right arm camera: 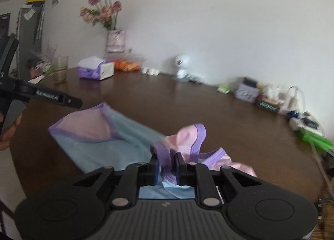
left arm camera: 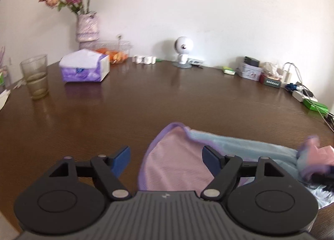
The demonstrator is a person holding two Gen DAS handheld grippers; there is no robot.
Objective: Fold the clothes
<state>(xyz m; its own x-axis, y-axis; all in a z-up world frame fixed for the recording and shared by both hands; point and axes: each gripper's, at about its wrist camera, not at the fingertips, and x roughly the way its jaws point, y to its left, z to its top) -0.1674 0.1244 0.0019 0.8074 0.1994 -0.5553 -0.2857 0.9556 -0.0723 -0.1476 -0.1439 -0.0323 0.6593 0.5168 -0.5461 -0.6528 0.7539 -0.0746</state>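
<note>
Now the right hand-held gripper (right arm camera: pixel 166 165) clamps the garment's (right arm camera: pixel 117 146) bunched edge, left hand-held gripper (left arm camera: pixel 166 156) spread above it.

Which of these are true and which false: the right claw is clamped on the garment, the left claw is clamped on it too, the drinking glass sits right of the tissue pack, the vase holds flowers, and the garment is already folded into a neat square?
1. The right claw is clamped on the garment. True: its fingers pinch bunched purple-trimmed fabric.
2. The left claw is clamped on it too. False: its fingers are spread wide, with nothing pinched between them.
3. The drinking glass sits right of the tissue pack. False: it stands to the left.
4. The vase holds flowers. True.
5. The garment is folded into a neat square. False: it lies spread and rumpled on the table.
</note>
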